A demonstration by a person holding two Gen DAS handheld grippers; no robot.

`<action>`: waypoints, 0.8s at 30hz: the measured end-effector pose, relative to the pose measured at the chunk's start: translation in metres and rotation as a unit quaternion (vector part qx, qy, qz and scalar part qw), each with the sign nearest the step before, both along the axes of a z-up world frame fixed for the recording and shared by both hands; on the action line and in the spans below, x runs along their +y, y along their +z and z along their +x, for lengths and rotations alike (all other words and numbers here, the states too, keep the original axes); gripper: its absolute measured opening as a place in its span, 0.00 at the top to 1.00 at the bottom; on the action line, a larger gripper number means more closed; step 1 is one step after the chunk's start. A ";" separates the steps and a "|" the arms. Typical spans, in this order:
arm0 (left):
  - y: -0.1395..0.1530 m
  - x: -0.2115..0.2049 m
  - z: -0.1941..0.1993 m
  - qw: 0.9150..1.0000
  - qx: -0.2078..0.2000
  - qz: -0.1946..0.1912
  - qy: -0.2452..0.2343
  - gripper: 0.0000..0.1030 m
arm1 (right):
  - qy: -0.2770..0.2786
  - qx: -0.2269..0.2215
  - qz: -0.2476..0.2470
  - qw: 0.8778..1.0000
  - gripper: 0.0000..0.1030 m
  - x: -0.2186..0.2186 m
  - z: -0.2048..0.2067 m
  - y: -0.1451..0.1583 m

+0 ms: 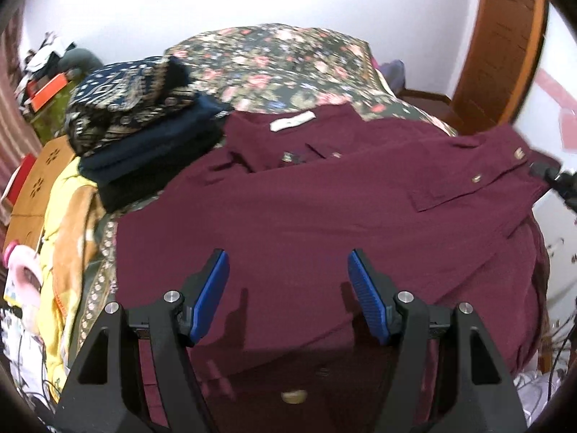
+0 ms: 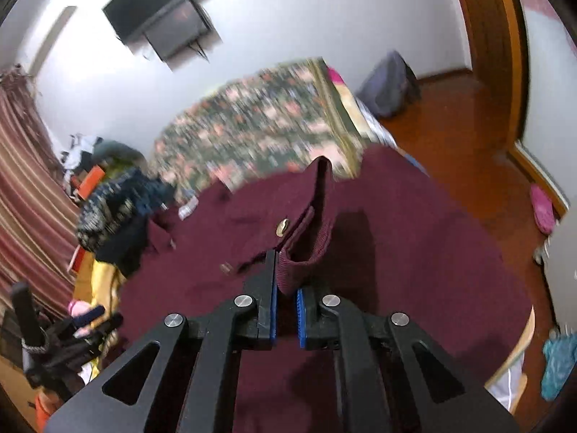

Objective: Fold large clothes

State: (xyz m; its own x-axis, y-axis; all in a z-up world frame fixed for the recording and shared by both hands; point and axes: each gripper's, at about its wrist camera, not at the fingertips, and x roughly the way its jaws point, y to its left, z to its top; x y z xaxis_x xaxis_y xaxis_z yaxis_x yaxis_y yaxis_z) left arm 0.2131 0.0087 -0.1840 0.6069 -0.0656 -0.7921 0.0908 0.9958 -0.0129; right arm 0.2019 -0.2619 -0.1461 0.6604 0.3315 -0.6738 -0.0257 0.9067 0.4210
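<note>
A large maroon shirt (image 1: 324, 209) lies spread on the bed, collar and white label (image 1: 292, 121) at the far side. My left gripper (image 1: 288, 270) is open and empty, hovering over the shirt's near part. My right gripper (image 2: 286, 281) is shut on the shirt's sleeve cuff (image 2: 310, 231), a buttoned strip lifted above the shirt body (image 2: 414, 245). In the left wrist view the right gripper (image 1: 551, 176) shows at the far right edge, holding the sleeve (image 1: 479, 173) across the shirt. The left gripper (image 2: 83, 321) shows at the lower left of the right wrist view.
A stack of folded dark and patterned clothes (image 1: 144, 126) sits left of the shirt. A floral bedspread (image 1: 281, 61) covers the bed beyond. Yellow fabric (image 1: 68, 223) lies at the left bed edge. A wooden door frame (image 1: 505, 43) and floor (image 2: 468, 144) are at the right.
</note>
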 end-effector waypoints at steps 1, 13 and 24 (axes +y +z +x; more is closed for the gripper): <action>0.000 -0.004 -0.001 1.000 0.001 0.001 -0.006 0.35 | 0.001 0.014 0.004 1.000 0.91 -0.005 0.000 -0.006; 0.019 -0.033 0.005 0.999 -0.017 0.012 -0.039 0.35 | -0.062 0.010 -0.017 0.998 0.68 -0.066 -0.027 0.013; 0.027 -0.065 0.014 0.997 -0.024 0.013 -0.069 0.34 | -0.175 0.079 0.030 0.981 0.53 -0.151 -0.052 -0.027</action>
